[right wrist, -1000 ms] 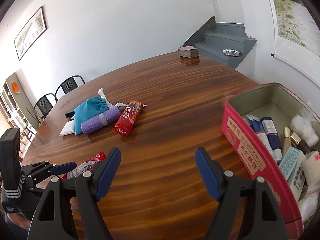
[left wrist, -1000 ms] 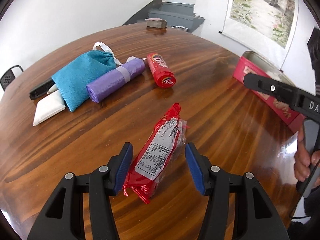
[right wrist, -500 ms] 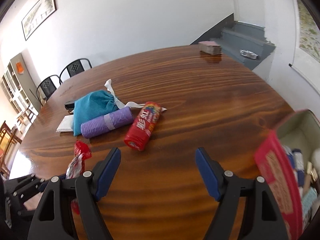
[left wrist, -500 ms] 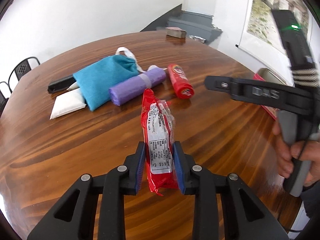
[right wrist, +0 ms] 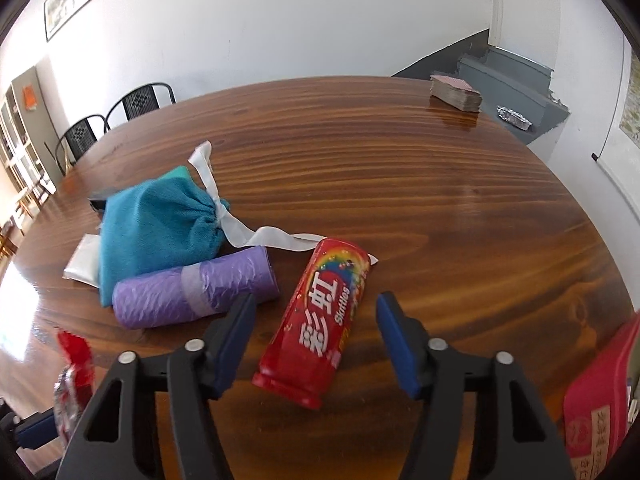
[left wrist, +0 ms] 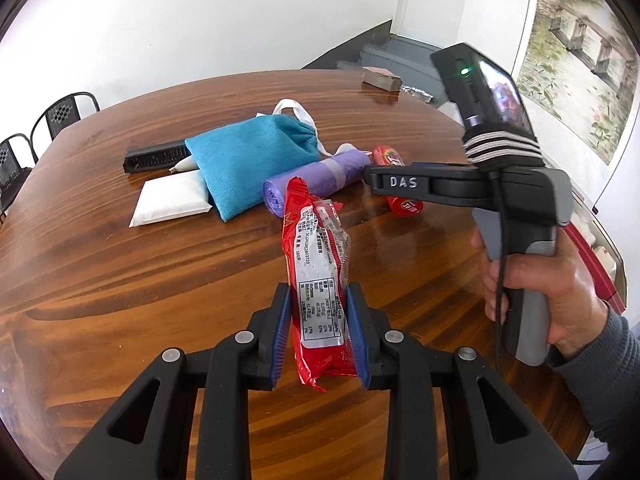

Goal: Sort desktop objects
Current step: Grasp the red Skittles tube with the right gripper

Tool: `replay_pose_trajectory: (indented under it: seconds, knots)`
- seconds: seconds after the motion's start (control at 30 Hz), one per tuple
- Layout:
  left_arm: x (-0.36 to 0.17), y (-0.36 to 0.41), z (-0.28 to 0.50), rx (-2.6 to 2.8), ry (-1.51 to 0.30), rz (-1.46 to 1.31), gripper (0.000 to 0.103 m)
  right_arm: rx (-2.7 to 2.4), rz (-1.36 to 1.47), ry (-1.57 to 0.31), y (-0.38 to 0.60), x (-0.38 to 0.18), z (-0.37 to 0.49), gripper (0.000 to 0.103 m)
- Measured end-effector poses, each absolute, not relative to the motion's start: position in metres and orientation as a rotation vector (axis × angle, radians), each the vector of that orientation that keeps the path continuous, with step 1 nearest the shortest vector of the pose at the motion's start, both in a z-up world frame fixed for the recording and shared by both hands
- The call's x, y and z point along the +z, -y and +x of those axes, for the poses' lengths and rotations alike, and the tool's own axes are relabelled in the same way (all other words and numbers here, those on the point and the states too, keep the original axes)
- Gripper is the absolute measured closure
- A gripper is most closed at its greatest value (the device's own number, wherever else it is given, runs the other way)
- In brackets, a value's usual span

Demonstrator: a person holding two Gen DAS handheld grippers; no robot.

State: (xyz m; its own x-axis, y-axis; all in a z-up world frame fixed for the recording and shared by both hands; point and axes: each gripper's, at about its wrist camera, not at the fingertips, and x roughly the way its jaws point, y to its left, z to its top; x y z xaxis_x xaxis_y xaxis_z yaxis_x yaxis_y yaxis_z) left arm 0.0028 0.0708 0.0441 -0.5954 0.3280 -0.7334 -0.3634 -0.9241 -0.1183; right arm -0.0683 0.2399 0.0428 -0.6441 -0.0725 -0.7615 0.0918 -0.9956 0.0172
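Left tongs: I have my left gripper (left wrist: 318,332) clamped on the red snack packet (left wrist: 318,280), lifted above the table (left wrist: 120,264).
Right tongs: my right gripper (right wrist: 316,330) is closing around the Skittles tube (right wrist: 320,320), pads not touching.
Right view only: red tin (right wrist: 600,400) at the table's right edge.

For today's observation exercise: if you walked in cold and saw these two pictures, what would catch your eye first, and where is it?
First, the red snack packet standing up between the pads of the left gripper, which is shut on it above the table. Next, the red Skittles tube lying between the right gripper's closing jaws, not yet touched. Behind it lie a purple roll and a teal pouch.
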Motion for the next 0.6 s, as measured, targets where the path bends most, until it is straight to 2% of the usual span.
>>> replay_pose_trajectory:
  seconds: [0.2, 0.3, 0.6]
  knots:
    - [0.045, -0.073, 0.006, 2.505, -0.068, -1.135, 0.073, -2.742, 1.306, -0.055, -0.238, 0.039, -0.072, 0.054]
    - [0.044, -0.074, 0.006, 2.506, -0.070, -1.138, 0.073, -2.734, 1.301, -0.065, -0.236, 0.041, -0.070, 0.065]
    - [0.050, -0.070, 0.009, 2.535, -0.054, -1.111, 0.073, -2.731, 1.257, 0.008, -0.241, 0.049, -0.054, 0.065]
